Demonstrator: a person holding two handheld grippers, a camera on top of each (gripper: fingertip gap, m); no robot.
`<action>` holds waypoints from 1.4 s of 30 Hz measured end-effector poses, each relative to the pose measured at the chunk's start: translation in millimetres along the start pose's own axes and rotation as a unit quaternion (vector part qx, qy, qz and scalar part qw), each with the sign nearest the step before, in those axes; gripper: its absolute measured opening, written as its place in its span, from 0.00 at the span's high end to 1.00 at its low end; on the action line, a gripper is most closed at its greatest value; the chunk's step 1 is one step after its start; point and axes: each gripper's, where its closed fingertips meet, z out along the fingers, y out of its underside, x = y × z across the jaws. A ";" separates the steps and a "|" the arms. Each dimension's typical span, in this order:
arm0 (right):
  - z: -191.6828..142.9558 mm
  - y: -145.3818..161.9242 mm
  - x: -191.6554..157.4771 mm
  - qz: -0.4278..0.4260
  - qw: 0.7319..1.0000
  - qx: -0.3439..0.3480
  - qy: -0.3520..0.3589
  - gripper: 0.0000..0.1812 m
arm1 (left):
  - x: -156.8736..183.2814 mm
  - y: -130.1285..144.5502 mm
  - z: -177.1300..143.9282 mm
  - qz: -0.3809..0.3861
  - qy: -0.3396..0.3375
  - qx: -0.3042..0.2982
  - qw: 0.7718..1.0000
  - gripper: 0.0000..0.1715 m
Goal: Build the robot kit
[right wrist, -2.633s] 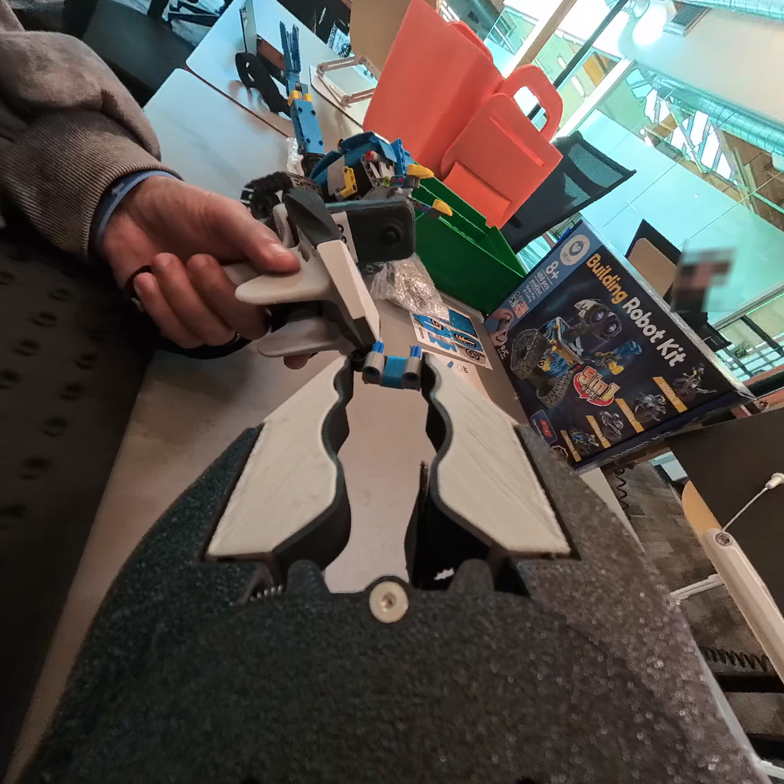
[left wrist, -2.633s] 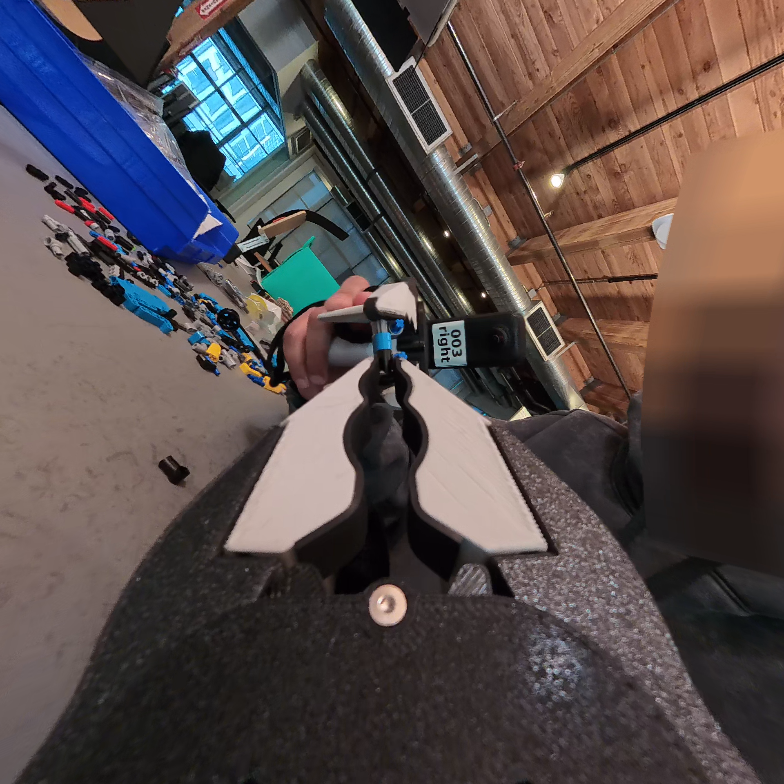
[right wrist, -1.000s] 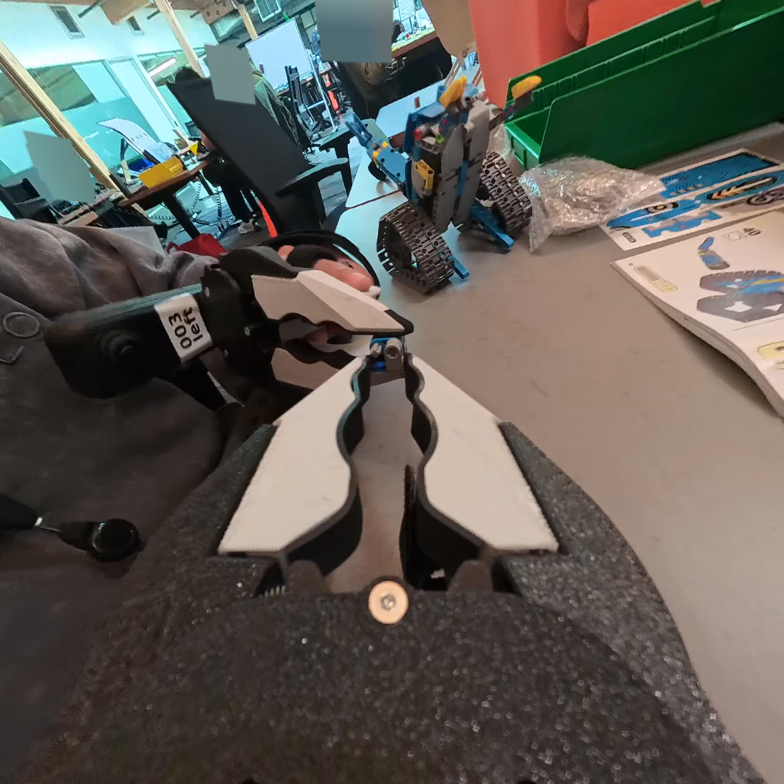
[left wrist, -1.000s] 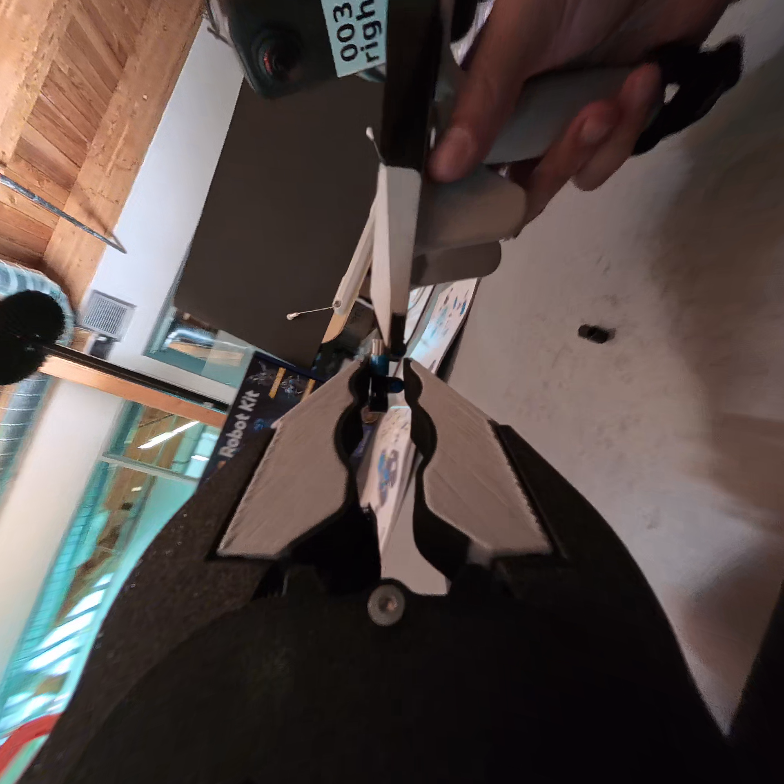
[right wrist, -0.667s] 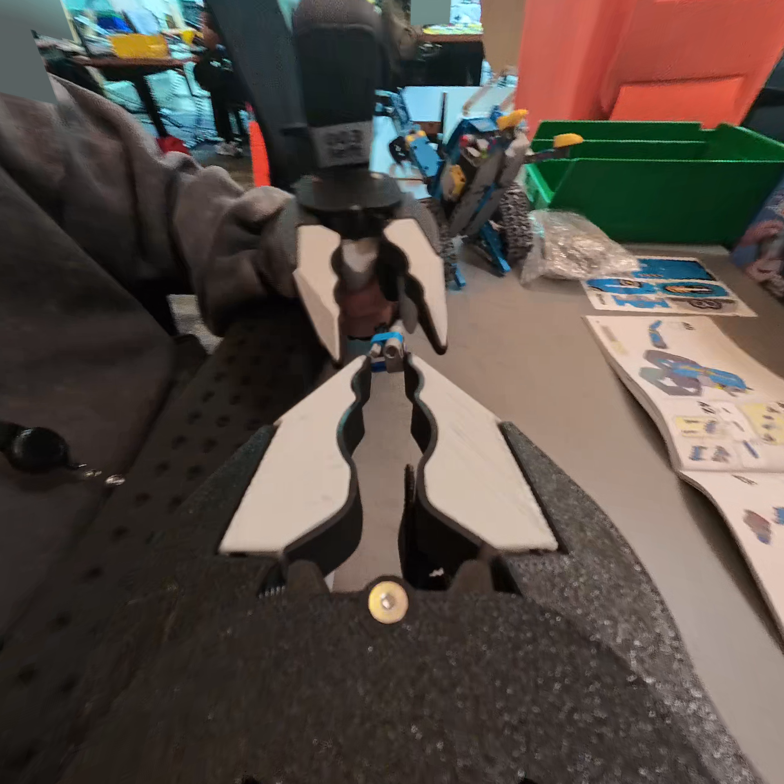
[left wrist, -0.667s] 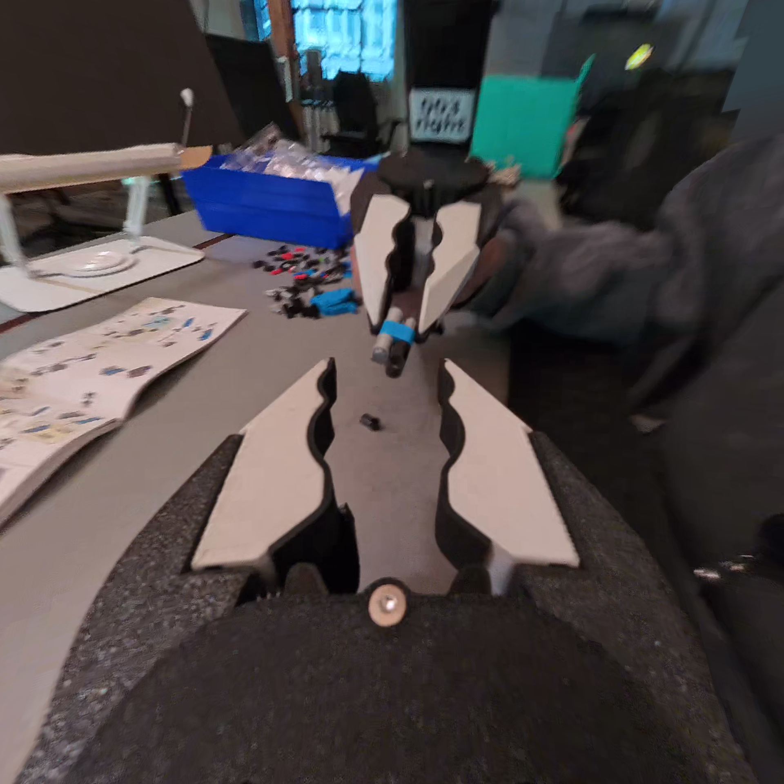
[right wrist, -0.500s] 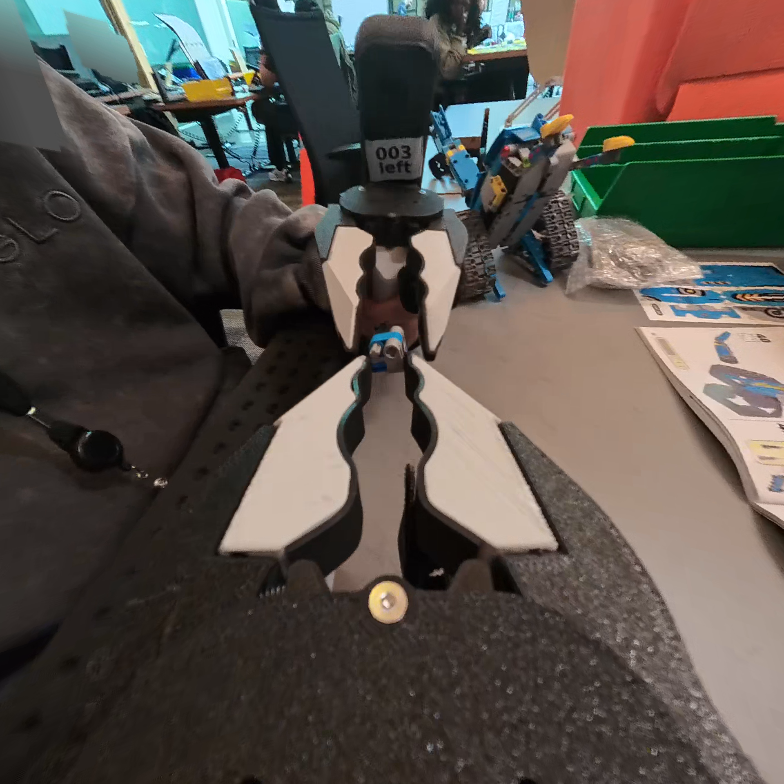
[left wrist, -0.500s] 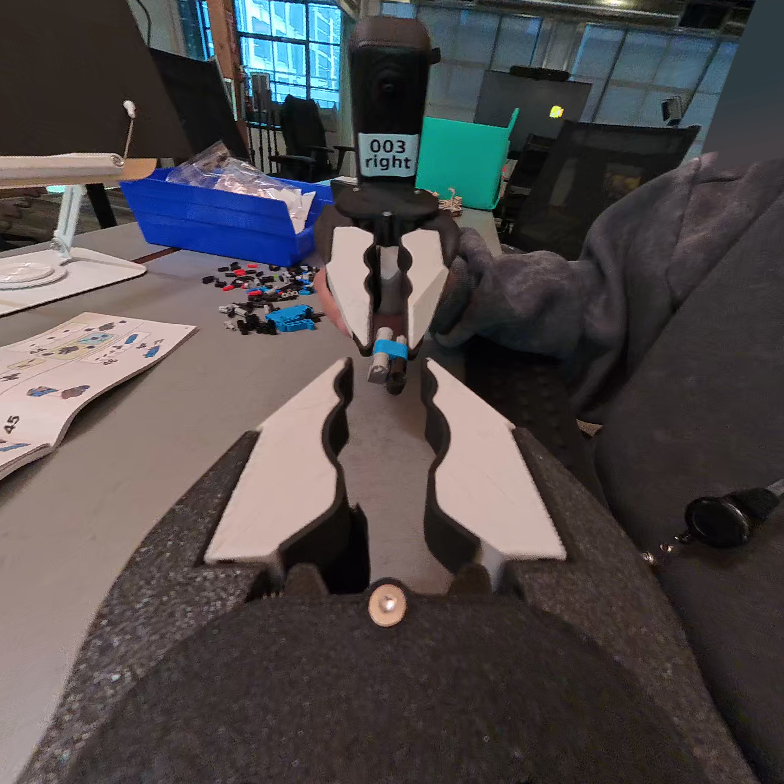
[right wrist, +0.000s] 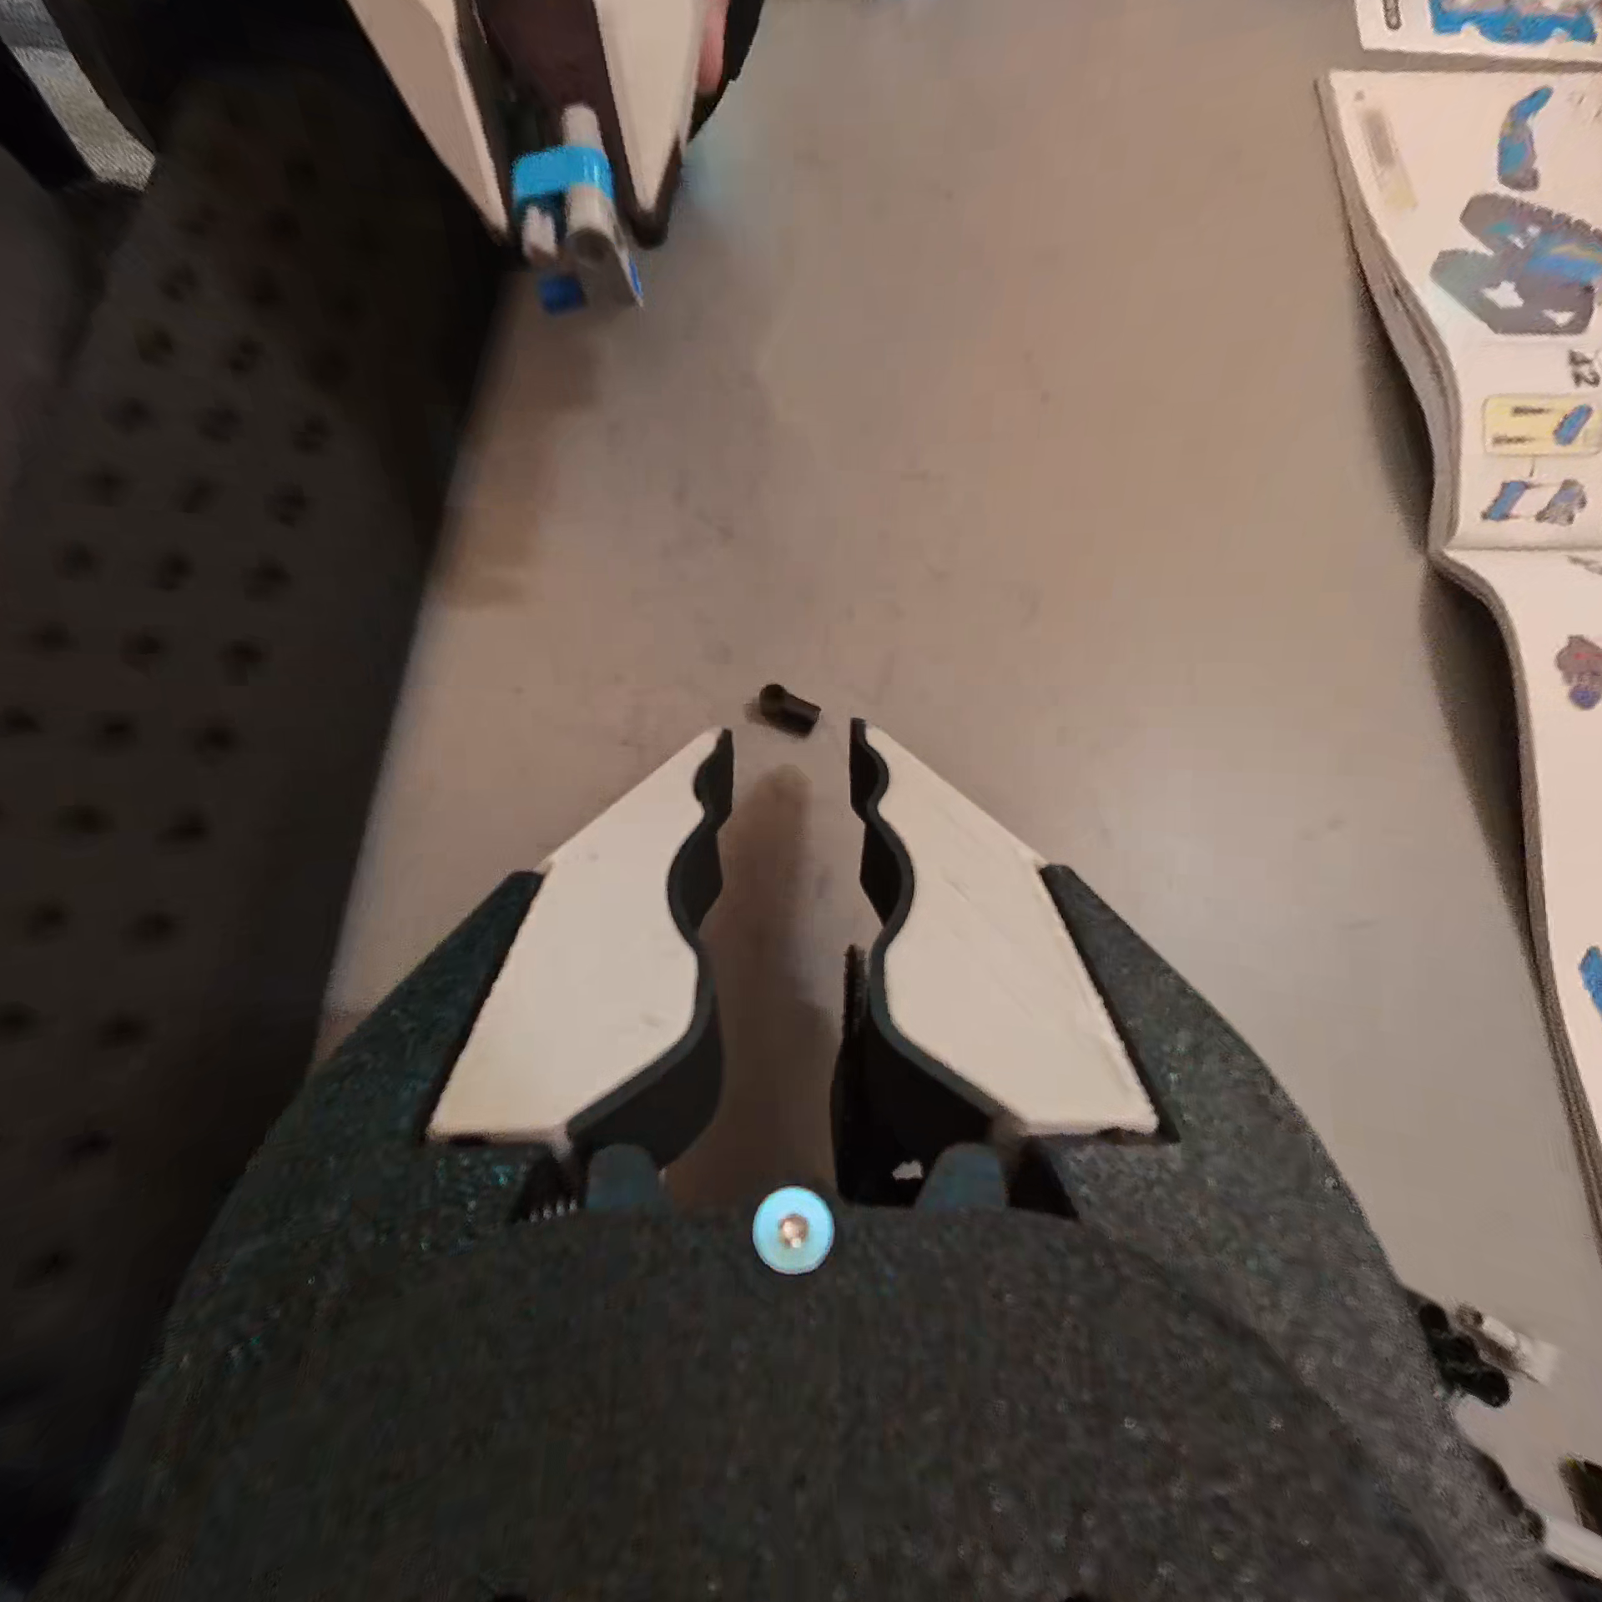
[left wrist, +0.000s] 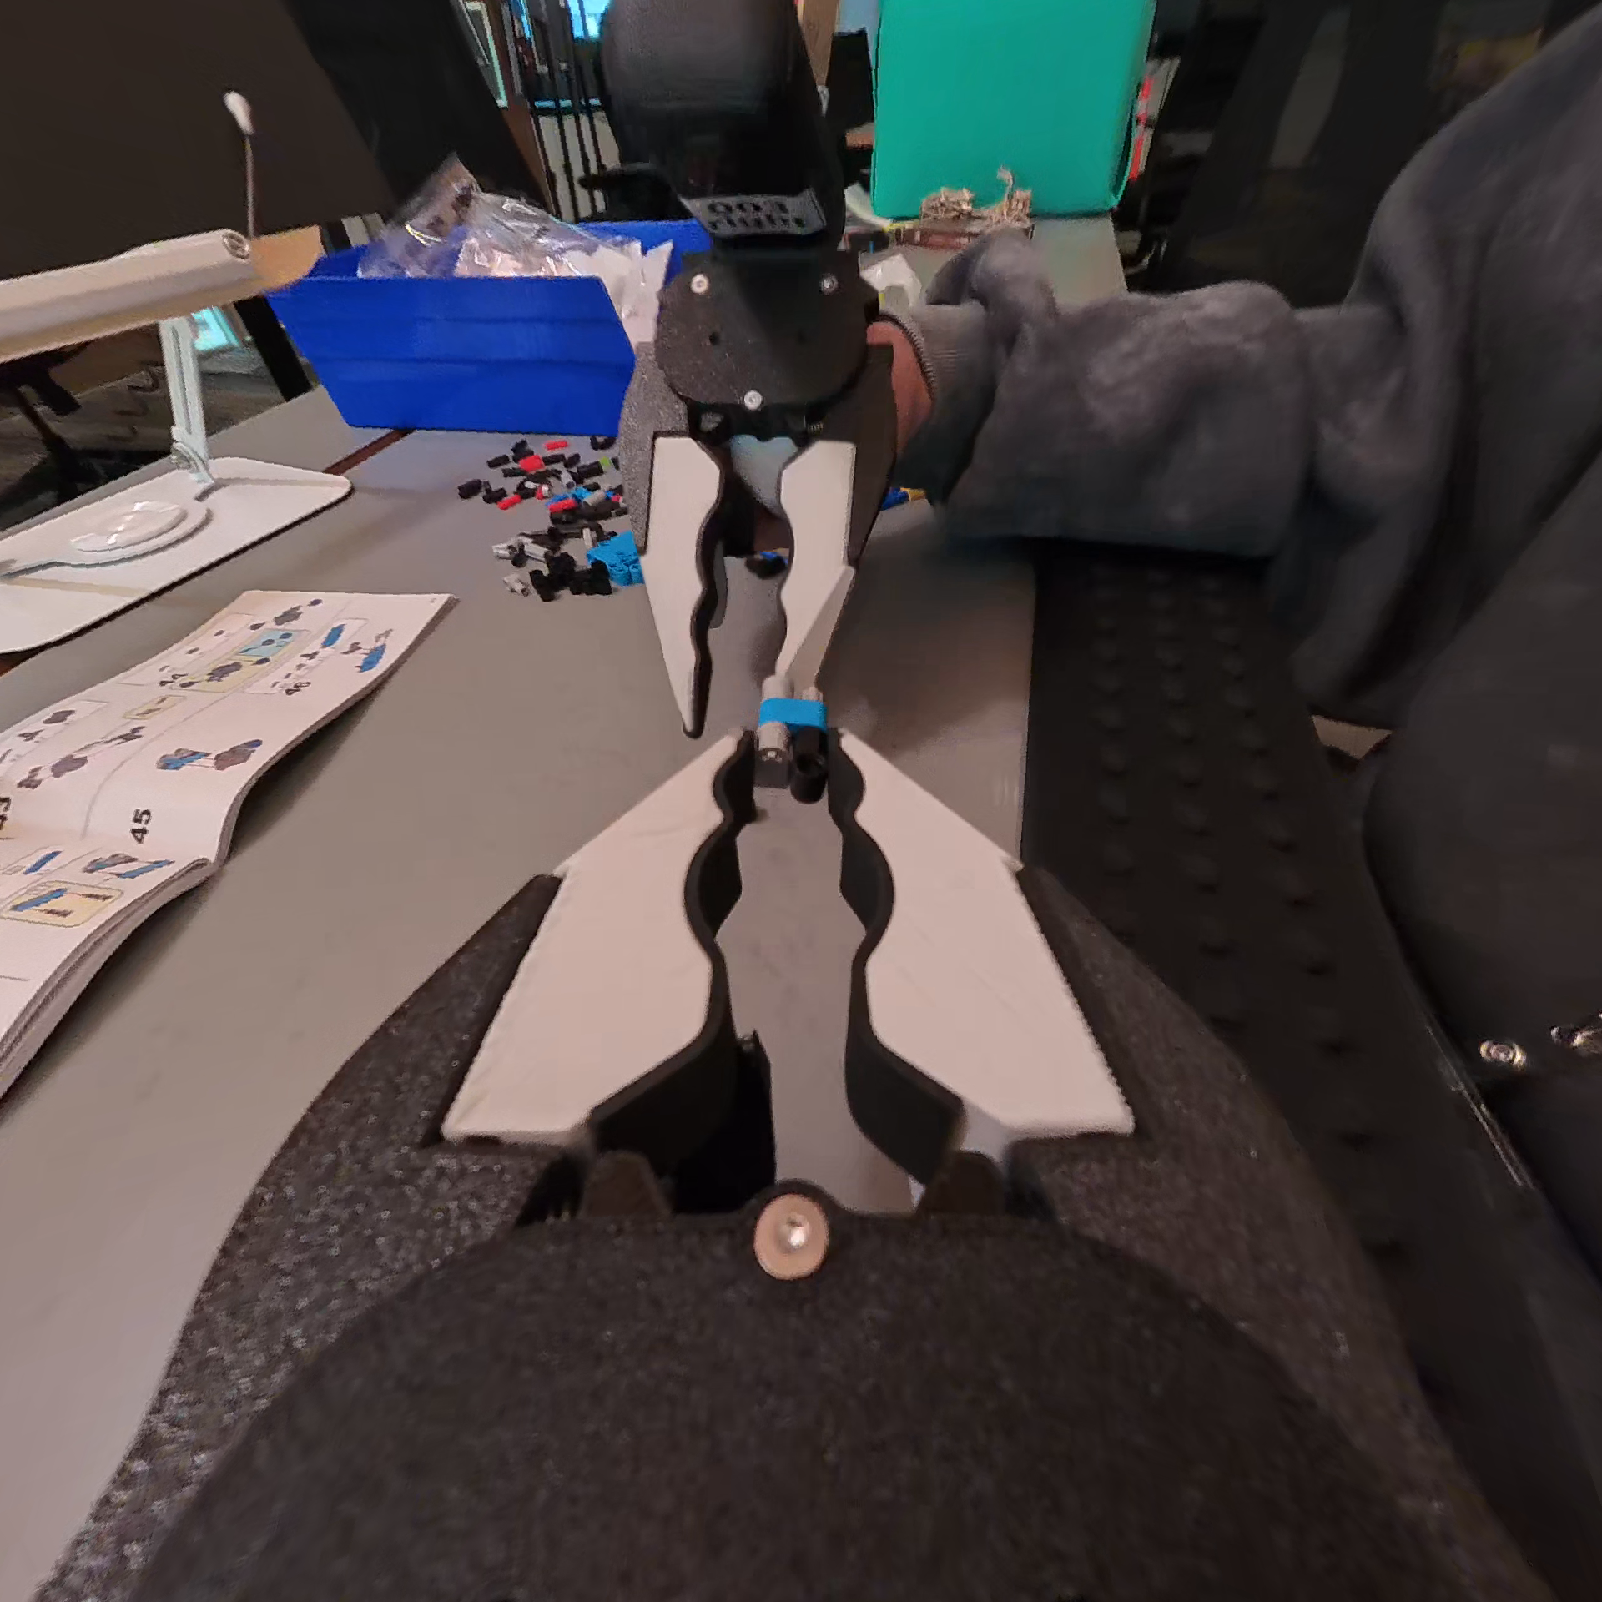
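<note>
We grip the small blue-and-grey brick assembly (left wrist: 787, 747) between narrowed left gripper (left wrist: 787, 752) tips above the grey table (left wrist: 485, 780). Our right gripper (right wrist: 791, 737) hangs parted and empty over a black pin (right wrist: 789, 706), beside the instruction booklet (right wrist: 1491, 347).

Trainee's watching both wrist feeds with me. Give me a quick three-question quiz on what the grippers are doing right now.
1. True or false: the right gripper is shut on the small black pin.
2. What does the left gripper hold between its fingers? A) a metal spoon B) the blue and grey brick assembly C) a coiled cable
3. Fill in: the small black pin lies on the grey ____, just beyond the right gripper's fingertips.

Key: 1 false, its fingers are apart and empty; 2 B; 3 table.
</note>
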 end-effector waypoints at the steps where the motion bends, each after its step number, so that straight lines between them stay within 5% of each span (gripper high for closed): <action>1: 2.2 -2.9 -1.3 -0.009 1.000 0.003 0.001 0.85 | 0.9 0.2 0.6 0.003 0.001 0.000 1.000 0.91; 22: 0.5 -33.5 22.5 -0.028 0.990 0.034 0.133 0.87 | -43.5 -7.0 -16.8 0.016 -0.131 0.030 0.991 0.91; 27: -17.1 -47.3 46.0 0.039 0.978 0.084 0.189 0.89 | -47.4 -1.2 -15.4 0.002 -0.132 0.019 0.991 0.91; 42: -25.3 -35.0 71.5 0.223 0.953 0.137 0.155 0.92 | -53.7 13.4 -8.3 -0.006 -0.128 -0.022 0.991 0.91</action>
